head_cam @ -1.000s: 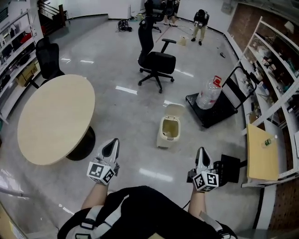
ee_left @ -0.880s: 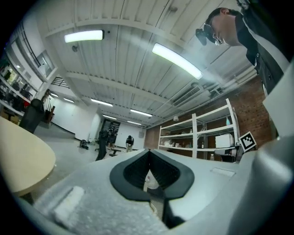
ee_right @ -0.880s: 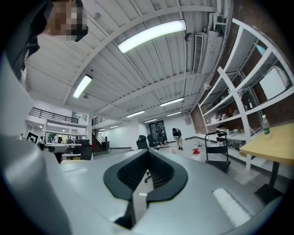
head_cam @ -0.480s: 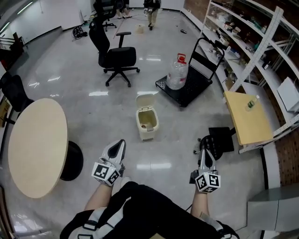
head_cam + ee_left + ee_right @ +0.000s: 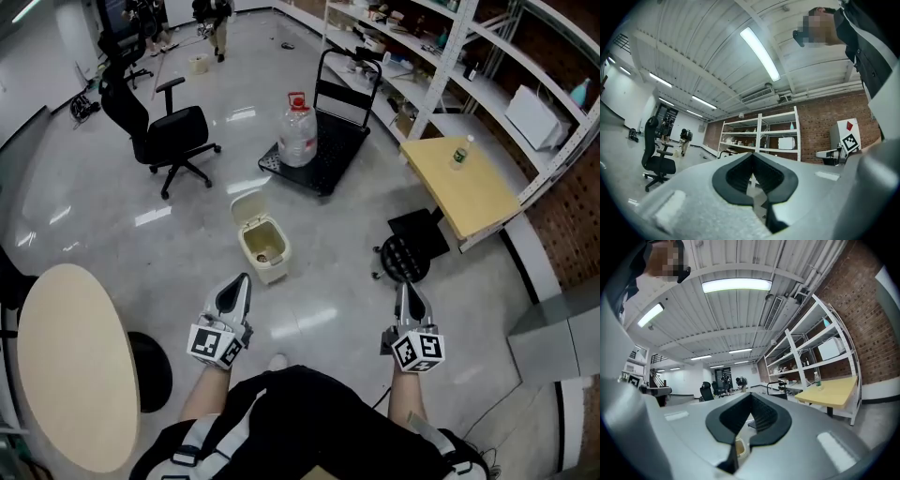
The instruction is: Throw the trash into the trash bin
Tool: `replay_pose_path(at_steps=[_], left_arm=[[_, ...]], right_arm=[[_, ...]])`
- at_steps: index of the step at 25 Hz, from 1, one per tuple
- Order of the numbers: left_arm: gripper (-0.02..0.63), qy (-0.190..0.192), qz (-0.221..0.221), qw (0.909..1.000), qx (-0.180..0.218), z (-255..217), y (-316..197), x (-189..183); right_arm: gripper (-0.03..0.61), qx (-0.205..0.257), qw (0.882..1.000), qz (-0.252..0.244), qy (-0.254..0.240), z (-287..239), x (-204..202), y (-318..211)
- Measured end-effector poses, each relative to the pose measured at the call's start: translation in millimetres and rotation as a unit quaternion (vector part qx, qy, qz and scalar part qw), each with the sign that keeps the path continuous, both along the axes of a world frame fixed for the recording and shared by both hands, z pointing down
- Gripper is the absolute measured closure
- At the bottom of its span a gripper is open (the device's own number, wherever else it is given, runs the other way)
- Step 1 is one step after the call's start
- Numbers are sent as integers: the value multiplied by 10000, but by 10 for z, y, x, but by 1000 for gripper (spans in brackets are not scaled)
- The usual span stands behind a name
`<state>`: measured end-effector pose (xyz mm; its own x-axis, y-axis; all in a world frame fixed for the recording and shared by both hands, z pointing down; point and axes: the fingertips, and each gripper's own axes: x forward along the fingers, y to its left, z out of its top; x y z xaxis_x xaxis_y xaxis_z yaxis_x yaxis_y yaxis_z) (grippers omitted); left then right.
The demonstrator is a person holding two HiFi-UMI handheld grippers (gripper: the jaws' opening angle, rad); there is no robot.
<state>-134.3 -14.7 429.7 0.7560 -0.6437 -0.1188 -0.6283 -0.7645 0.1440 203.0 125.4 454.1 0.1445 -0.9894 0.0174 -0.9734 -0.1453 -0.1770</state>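
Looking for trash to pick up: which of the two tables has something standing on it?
The square yellow table at right: a small bottle stands on it. The round table at left shows nothing on the visible part of its top.

The light is bright and even, and it comes from ceiling strip lamps. One long tube (image 5: 759, 54) slants past 12 o'clock in the left gripper view. Another tube (image 5: 736, 285) glows at 12 o'clock in the right gripper view, and both are blown out white. In the head view the glossy floor (image 5: 328, 244) shows pale glare streaks at 9 and 6 o'clock. Shadows are faint and soft-edged. Every view bows straight lines near its rim, so the shelving (image 5: 450, 37) at 1 o'clock curves. Both gripper views have black corners. The left hand-held gripper (image 5: 752, 159) and the right hand-held gripper (image 5: 751, 399) are soft and out of focus close to the lens.
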Motion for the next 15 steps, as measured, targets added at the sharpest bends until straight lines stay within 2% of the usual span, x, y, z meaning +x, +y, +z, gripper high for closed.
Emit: replay_pose_path(at_steps=[8, 15], left_arm=[[614, 233, 601, 9979, -112, 137, -206, 55], [612, 236, 1104, 9935, -153, 222, -343, 114]], right_arm=[[577, -62, 9982, 578, 141, -11, -69, 187], [576, -137, 9958, 871, 258, -60, -258, 216]])
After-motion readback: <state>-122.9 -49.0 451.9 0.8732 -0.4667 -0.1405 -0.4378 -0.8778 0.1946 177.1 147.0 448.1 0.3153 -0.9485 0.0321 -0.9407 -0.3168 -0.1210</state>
